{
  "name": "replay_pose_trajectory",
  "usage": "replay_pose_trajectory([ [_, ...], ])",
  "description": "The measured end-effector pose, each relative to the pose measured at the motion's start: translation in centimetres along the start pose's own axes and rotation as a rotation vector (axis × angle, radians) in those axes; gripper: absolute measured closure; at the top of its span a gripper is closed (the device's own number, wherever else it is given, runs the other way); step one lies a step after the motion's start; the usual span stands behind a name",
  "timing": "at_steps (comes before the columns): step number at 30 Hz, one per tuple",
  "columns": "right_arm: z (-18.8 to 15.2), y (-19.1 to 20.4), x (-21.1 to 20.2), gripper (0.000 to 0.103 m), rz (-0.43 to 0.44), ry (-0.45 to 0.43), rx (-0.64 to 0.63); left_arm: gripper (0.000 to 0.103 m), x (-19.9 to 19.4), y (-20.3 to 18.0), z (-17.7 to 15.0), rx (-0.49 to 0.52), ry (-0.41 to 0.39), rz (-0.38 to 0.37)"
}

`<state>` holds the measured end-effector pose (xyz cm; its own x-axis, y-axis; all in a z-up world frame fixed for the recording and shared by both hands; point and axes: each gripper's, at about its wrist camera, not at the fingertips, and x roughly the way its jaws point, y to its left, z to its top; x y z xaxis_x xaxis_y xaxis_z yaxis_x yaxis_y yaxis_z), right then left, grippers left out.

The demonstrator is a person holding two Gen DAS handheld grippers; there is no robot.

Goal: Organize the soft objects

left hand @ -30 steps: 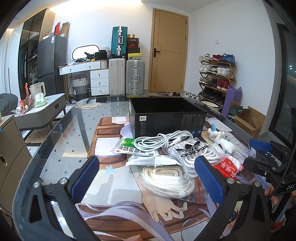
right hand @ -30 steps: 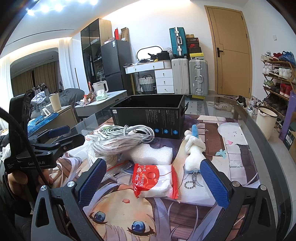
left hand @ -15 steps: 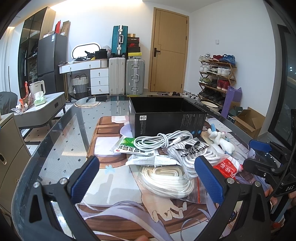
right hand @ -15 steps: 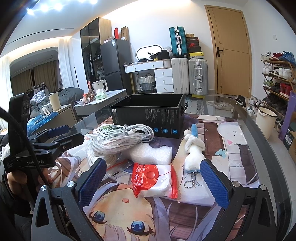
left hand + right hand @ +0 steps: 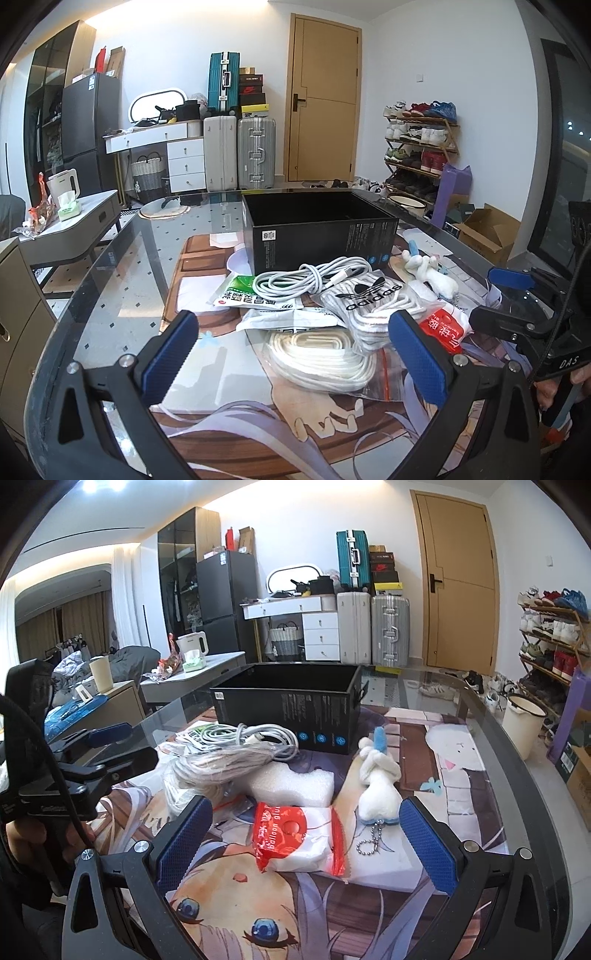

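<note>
Seemingly, nothing had been sorted: the black box (image 5: 291, 701) was seen empty, while cables (image 5: 310, 280), a plush toy (image 5: 380, 779) and packets (image 5: 299, 838) were left piled before it. Both the left gripper (image 5: 293, 350) and the right gripper (image 5: 303, 838) were held apart, empty.

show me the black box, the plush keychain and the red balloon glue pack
black box (image 5: 284, 707), right wrist view, near side wall
plush keychain (image 5: 380, 790), right wrist view, white body
red balloon glue pack (image 5: 295, 836), right wrist view, red label

adidas: lace bag (image 5: 373, 299) | "balloon glue": red-white packet (image 5: 295, 840)
</note>
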<state>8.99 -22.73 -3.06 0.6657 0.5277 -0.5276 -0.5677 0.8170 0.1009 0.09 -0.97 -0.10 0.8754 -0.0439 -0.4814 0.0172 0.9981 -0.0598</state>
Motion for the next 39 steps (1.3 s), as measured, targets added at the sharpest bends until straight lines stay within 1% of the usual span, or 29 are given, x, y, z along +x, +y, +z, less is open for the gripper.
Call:
replay_pose_trajectory([
  [5,0.2,-0.4,0.9,0.0,0.016,0.063,0.013,0.0,0.2,-0.2,0.2,0.015,0.019,-0.006],
  [13,-0.1,-0.4,1.8,0.0,-0.03,0.118,-0.006,0.0,0.8,-0.4,0.3,0.044,0.06,-0.022],
  [17,-0.1,-0.8,2.8,0.001,-0.008,0.172,0.017,0.0,1.0,-0.6,0.2,0.053,0.077,-0.027],
  [21,-0.4,-0.6,3.5,0.001,0.006,0.204,0.016,0.0,1.1,-0.6,0.1,0.054,0.087,-0.034],
  [27,-0.6,-0.1,4.7,0.013,0.028,0.246,0.01,0.0,1.4,-0.9,0.0,0.076,0.111,-0.043],
  [29,-0.6,0.0,5.1,0.02,0.035,0.26,0.007,0.0,1.5,-1.0,0.0,0.083,0.118,-0.048],
  [30,-0.6,0.0,5.1,0.021,0.034,0.261,0.005,0.0,1.6,-1.1,0.0,0.084,0.119,-0.051],
  [33,-0.6,0.2,5.2,0.026,0.024,0.258,-0.009,0.0,1.8,-1.1,0.0,0.088,0.127,-0.057],
  [36,-0.6,0.3,5.1,0.036,0.008,0.256,-0.022,0.0,1.8,-1.2,0.0,0.088,0.132,-0.068],
  [38,-0.7,0.2,5.0,0.044,0.006,0.25,-0.024,0.0,1.7,-1.0,0.0,0.086,0.131,-0.075],
  [39,-0.7,0.2,4.9,0.045,0.007,0.247,-0.024,0.0,1.6,-1.0,0.1,0.084,0.133,-0.084],
])
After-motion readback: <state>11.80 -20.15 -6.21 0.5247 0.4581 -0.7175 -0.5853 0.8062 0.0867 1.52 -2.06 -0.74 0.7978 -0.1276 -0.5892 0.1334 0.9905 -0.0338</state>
